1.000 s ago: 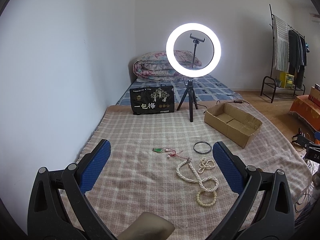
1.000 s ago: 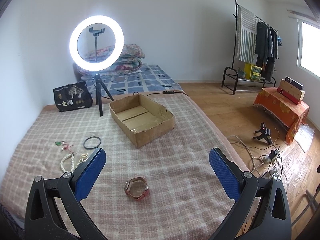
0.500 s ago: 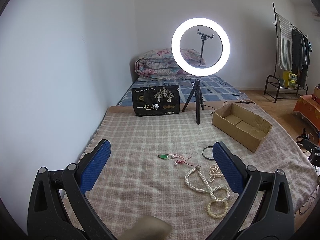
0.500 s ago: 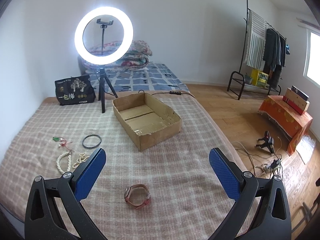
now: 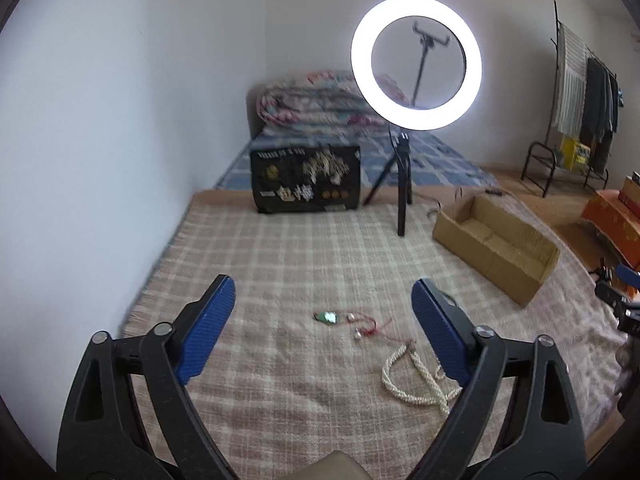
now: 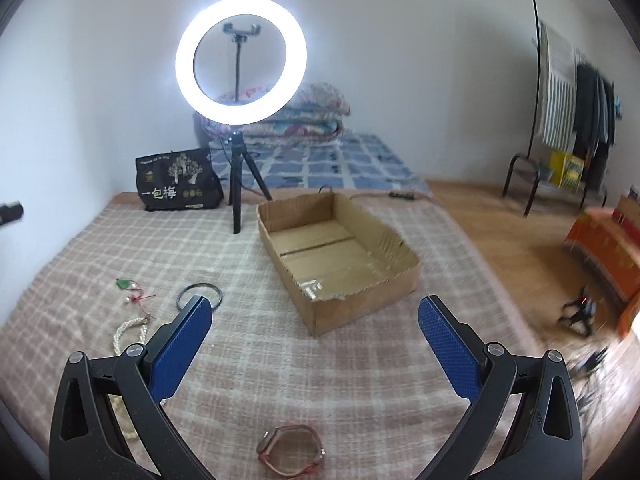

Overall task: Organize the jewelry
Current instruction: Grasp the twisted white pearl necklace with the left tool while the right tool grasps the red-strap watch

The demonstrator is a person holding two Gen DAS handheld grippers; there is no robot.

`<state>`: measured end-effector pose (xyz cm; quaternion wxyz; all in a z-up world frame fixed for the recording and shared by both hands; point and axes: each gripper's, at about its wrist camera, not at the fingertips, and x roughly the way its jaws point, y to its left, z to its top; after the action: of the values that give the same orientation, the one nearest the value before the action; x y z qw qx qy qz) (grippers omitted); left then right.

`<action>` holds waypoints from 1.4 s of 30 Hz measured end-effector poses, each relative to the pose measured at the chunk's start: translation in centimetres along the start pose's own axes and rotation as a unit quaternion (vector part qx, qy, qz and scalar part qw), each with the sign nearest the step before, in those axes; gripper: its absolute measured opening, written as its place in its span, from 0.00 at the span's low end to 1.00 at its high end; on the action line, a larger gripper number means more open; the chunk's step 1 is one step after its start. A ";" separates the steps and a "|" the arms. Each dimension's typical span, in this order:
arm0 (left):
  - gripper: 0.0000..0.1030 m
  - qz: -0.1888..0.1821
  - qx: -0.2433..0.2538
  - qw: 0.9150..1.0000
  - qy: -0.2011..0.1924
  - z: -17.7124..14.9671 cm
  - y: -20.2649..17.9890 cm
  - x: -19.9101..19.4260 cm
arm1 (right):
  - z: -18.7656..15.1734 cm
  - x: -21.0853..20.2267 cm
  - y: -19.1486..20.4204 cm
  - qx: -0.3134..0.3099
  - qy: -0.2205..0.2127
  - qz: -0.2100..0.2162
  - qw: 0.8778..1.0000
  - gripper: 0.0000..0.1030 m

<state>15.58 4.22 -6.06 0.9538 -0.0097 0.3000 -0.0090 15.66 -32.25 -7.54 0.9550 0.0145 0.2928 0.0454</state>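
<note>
Evenly bright, soft daylight-like room tone, strongest from the lit ring light [image 5: 416,63], blown out to pure white with a faint halo on the wall behind. Only weak, diffuse shadows on the blanket [image 6: 248,360] below the ring light. Heavy fisheye bending and black vignette at corners. Motion blur throughout, worst right of the ring light near the clothes rack [image 6: 568,120].

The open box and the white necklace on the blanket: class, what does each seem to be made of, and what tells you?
Open box: plain brown corrugated cardboard, matte, with ragged cut edges and folded bottom flaps. White necklace: strands of small cream beads, probably pearl or imitation, twisted like rope; blur leaves that open.
</note>
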 end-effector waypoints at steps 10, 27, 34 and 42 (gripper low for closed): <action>0.70 -0.056 -0.050 0.992 0.104 -3.1 0.5 5.8 | -0.9 2.6 -0.9 0.022 0.091 0.036 0.995 0.99; 0.44 -0.112 -0.056 0.969 0.213 -7.2 -2.8 10.9 | -6.3 4.0 -4.2 0.003 0.205 0.032 0.978 0.81; 0.36 -0.103 -0.040 0.965 0.238 -8.7 -4.4 13.0 | -7.7 4.6 -4.9 0.015 0.226 0.049 0.973 0.62; 0.33 -0.085 -0.033 0.964 0.252 -9.8 -4.7 14.8 | -8.4 5.4 -4.1 0.012 0.240 0.075 0.968 0.45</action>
<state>22.02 -0.92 -22.45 0.8425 -0.0637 0.5286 -0.0823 15.75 -35.80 -17.71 0.8502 0.0365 0.5124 0.1155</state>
